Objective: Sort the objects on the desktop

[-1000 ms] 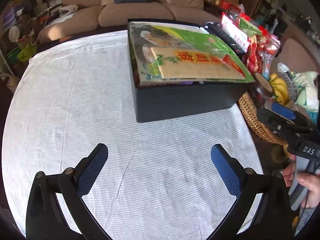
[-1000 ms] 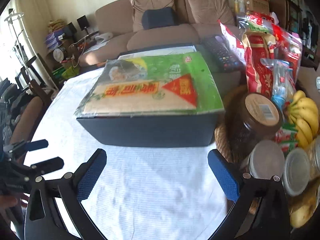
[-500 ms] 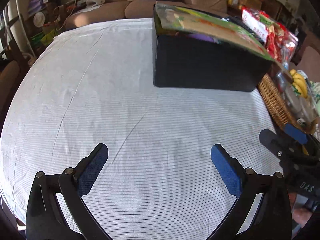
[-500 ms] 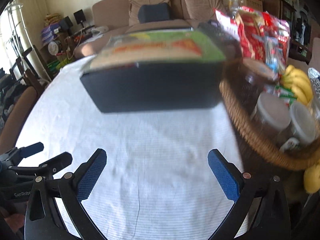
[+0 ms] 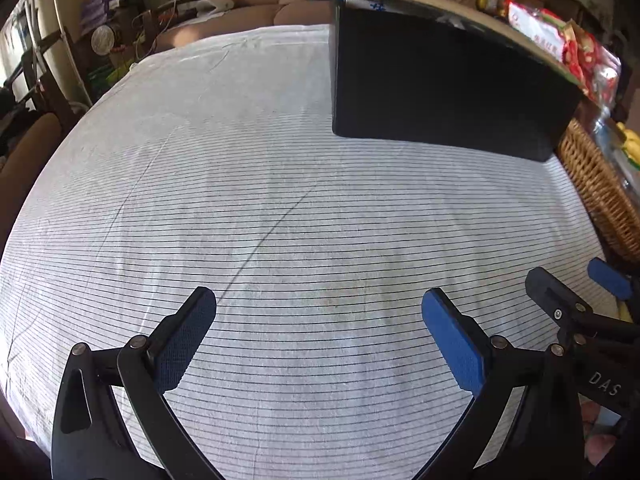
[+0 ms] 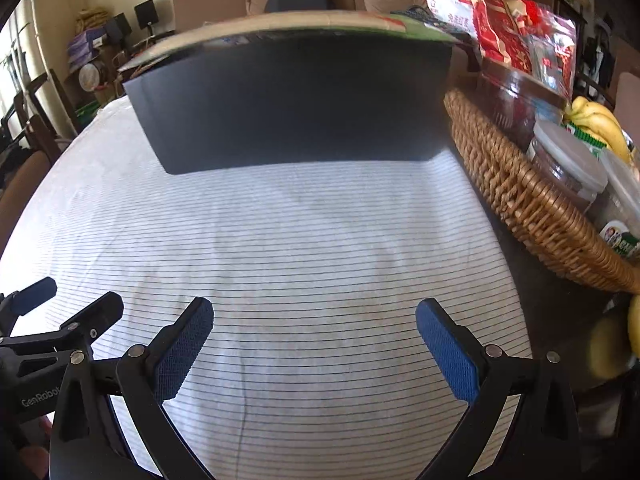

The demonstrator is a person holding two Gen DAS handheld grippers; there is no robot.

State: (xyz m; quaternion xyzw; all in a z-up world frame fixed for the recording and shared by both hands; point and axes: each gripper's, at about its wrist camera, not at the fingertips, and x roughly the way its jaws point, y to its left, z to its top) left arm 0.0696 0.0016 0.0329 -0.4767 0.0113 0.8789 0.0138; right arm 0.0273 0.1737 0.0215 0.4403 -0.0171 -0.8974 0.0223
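1. Over the last second both cameras have dropped from a view down onto the matte black rectangular storage box point(image 5: 436, 84) to a low view along the white, thin-striped tablecloth point(image 5: 280, 208); the box's top, once plainly seen, now shows only as an edge.
2. The large flat green-and-tan food packet point(image 6: 304, 24) lies across the box's opening as it did a second ago, overhanging the near rim. It rests on top, not down inside.
3. The cloth-covered worktop in front of the box carries nothing loose in either view. This suggests that the sorting is finished or nearly so, and that both tools are drawing back to rest; that is a judgement, not something seen.
4. The left tongs point(image 5: 318, 344) hang low over the near part of the cloth, blue pads wide apart, holding nothing, aimed toward the box's left front corner.
5. The right tongs point(image 6: 314, 346) are level beside them, also spread wide and empty, pointed at the box's front wall. Each tool shows at the edge of the other's view, so they are close side by side.
6. The woven wicker basket point(image 6: 532, 204) stands just right of the box, filled with jars, red snack bags and yellow bananas point(image 6: 596, 120); neither tool is near it.
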